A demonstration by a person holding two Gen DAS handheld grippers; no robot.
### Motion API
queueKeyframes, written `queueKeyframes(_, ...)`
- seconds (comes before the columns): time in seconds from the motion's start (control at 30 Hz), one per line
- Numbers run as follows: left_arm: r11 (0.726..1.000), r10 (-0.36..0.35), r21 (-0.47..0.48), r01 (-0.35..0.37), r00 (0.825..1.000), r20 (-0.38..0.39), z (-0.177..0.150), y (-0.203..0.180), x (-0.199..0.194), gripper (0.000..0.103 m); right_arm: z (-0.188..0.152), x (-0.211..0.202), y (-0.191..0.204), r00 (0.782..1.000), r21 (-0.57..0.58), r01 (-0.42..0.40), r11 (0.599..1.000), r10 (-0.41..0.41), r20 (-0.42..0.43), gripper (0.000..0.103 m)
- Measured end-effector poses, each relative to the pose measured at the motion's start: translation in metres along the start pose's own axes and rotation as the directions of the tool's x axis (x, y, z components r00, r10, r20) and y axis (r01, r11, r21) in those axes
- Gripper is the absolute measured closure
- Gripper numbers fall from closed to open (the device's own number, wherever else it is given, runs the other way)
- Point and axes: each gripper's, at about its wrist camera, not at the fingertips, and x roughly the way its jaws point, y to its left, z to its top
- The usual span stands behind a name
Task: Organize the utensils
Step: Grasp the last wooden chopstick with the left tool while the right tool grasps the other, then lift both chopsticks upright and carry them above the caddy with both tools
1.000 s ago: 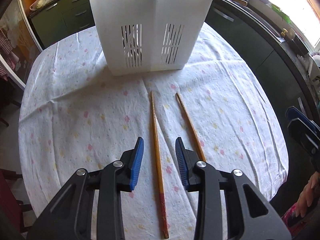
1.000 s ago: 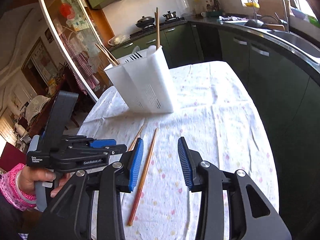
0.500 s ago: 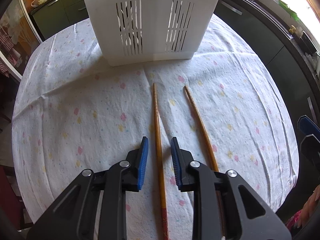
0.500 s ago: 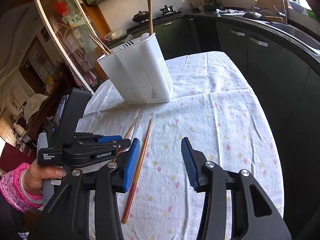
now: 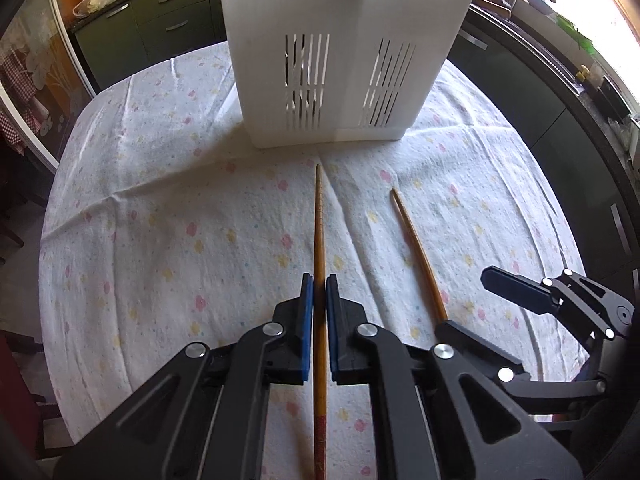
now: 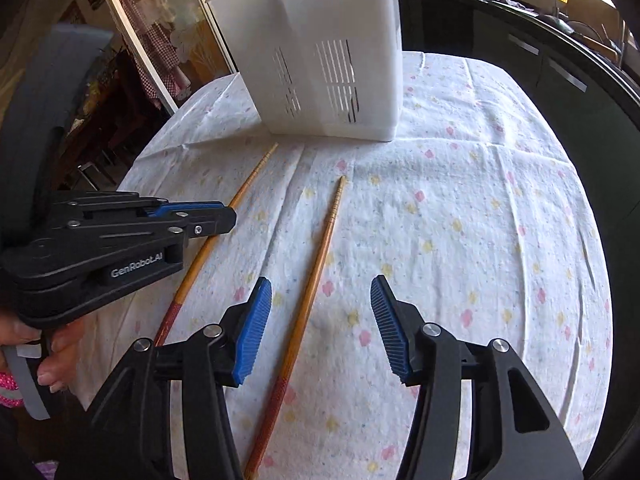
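Black "GenRobot.AI" left gripper [image 5: 319, 280] clamps a chopstick [image 5: 319, 216]; right gripper [image 6: 320, 292] gapes empty.

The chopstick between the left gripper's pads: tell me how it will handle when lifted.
The chopstick looks stiff wood, so probably no sag. Thin and round, it may pivot or slip in the left gripper, held well back from its tip. Likely very light.

The left gripper [image 5: 319, 286] now pinches its blue pads onto the long wooden chopstick [image 5: 319, 232] at frame centre, having narrowed from wide apart, while the right gripper [image 6: 320, 300] has dropped over the second wooden chopstick [image 6: 316, 264].
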Motion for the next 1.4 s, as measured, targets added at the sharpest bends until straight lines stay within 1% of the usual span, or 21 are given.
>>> queueKeyframes(0.23,1.000,-0.020,-0.010,0.020,1.000,0.017,-0.007,0.015,-0.018,0.097,0.020,0.032,0.016,0.997,-0.022,0.048,0.999,-0.049,-0.054,0.050)
queueKeyframes(0.33,0.999,-0.033,-0.014,0.033,0.999,0.018,-0.009,0.019,-0.022,0.097,0.022,0.037,0.025,0.993,-0.053,0.092,0.994,-0.095,-0.070,0.049)
queueKeyframes(0.4,0.999,-0.039,-0.014,0.039,0.999,0.023,-0.008,0.017,-0.021,0.097,0.021,0.039,0.031,0.989,-0.078,0.125,0.989,-0.131,-0.073,0.052)
queueKeyframes(0.43,0.999,-0.041,-0.014,0.041,0.999,0.026,-0.007,0.017,-0.022,0.097,0.021,0.040,0.035,0.986,-0.097,0.144,0.985,-0.150,-0.069,0.055)
queueKeyframes(0.47,0.999,-0.043,-0.013,0.043,0.999,0.029,-0.008,0.017,-0.024,0.097,0.021,0.041,0.036,0.988,-0.100,0.135,0.986,-0.142,-0.067,0.061)
queueKeyframes(0.5,0.999,-0.045,-0.011,0.045,0.999,0.030,-0.009,0.017,-0.026,0.097,0.021,0.042,0.038,0.988,-0.104,0.133,0.986,-0.141,-0.068,0.072)
queueKeyframes(0.57,0.999,-0.048,-0.009,0.049,0.998,0.033,-0.011,0.017,-0.029,0.097,0.023,0.043,0.039,0.989,-0.102,0.127,0.987,-0.134,-0.069,0.090)
queueKeyframes(0.6,0.999,-0.050,-0.009,0.050,0.998,0.035,-0.011,0.016,-0.030,0.097,0.025,0.044,0.040,0.990,-0.095,0.116,0.989,-0.124,-0.075,0.094)
queueKeyframes(0.7,0.999,-0.050,-0.004,0.050,0.998,0.042,-0.012,0.015,-0.035,0.097,0.028,0.040,0.032,0.992,-0.074,0.082,0.994,-0.089,-0.087,0.096)
queueKeyframes(0.8,0.999,-0.053,0.002,0.053,0.997,0.050,-0.014,0.014,-0.043,0.097,0.029,0.031,0.027,0.996,-0.050,0.047,0.998,-0.050,-0.068,0.096)
queueKeyframes(0.93,0.998,-0.054,0.015,0.053,0.997,0.055,-0.015,0.011,-0.051,0.097,0.031,0.004,0.021,1.000,-0.026,0.002,1.000,-0.002,-0.007,0.096)
queueKeyframes(1.03,0.998,-0.056,0.024,0.054,0.996,0.063,-0.016,0.010,-0.059,0.097,0.032,-0.023,0.019,0.999,-0.024,-0.016,1.000,0.017,0.043,0.096)
queueKeyframes(1.2,0.998,-0.054,0.033,0.051,0.996,0.077,-0.016,0.011,-0.070,0.097,0.027,-0.063,0.019,0.992,-0.033,-0.040,0.999,0.044,0.117,0.096)
queueKeyframes(1.4,0.997,-0.059,0.050,0.054,0.992,0.108,-0.019,0.009,-0.093,0.097,0.020,-0.096,0.016,0.983,-0.041,-0.058,0.998,0.064,0.172,0.096)
